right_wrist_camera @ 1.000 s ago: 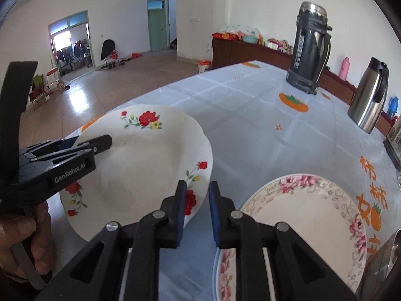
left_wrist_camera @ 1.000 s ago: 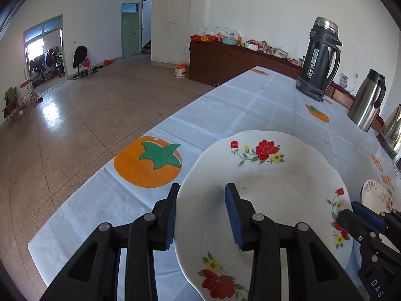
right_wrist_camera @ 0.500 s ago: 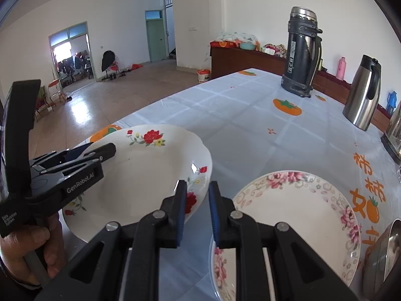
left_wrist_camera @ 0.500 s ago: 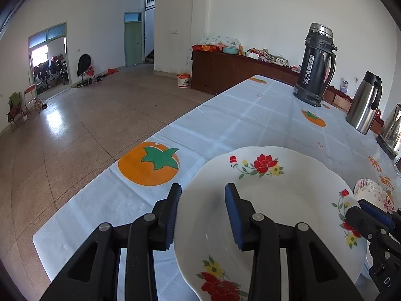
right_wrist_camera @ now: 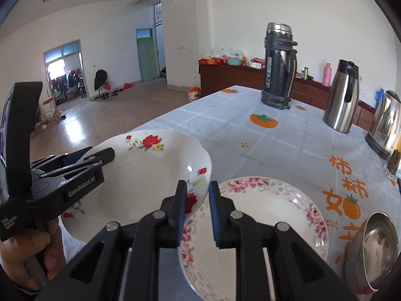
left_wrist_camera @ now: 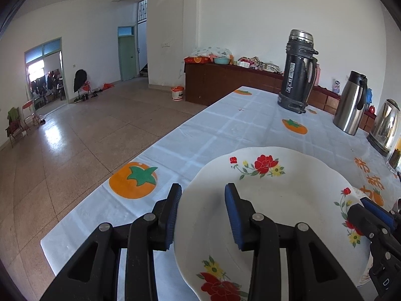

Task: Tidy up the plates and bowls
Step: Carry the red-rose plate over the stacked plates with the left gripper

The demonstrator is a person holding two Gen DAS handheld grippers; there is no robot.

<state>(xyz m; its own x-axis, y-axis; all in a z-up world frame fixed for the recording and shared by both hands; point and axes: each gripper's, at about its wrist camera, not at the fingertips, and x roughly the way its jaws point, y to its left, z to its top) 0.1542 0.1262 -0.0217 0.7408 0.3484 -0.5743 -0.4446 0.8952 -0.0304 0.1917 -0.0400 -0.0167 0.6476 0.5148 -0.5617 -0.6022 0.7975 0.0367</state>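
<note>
A white plate with red flowers (left_wrist_camera: 275,200) is held up off the table, tilted. My left gripper (left_wrist_camera: 201,215) is shut on its left rim, one finger under and one finger over. My right gripper (right_wrist_camera: 198,210) is shut on the plate's right rim (right_wrist_camera: 200,175). The plate also shows in the right wrist view (right_wrist_camera: 140,175). A second plate with a pink flower border (right_wrist_camera: 270,220) lies flat on the table below my right gripper. A steel bowl (right_wrist_camera: 373,248) sits at its right.
The table has a white cloth with orange fruit prints (left_wrist_camera: 225,130). A tall dark thermos (left_wrist_camera: 298,72), a steel jug (left_wrist_camera: 351,102) and a kettle (left_wrist_camera: 386,125) stand at the back right. The table's left edge drops to the tiled floor (left_wrist_camera: 75,138).
Both grippers have lifted the red-flower plate higher off the table and tilted it. The pink-border plate has stayed where it lay.
</note>
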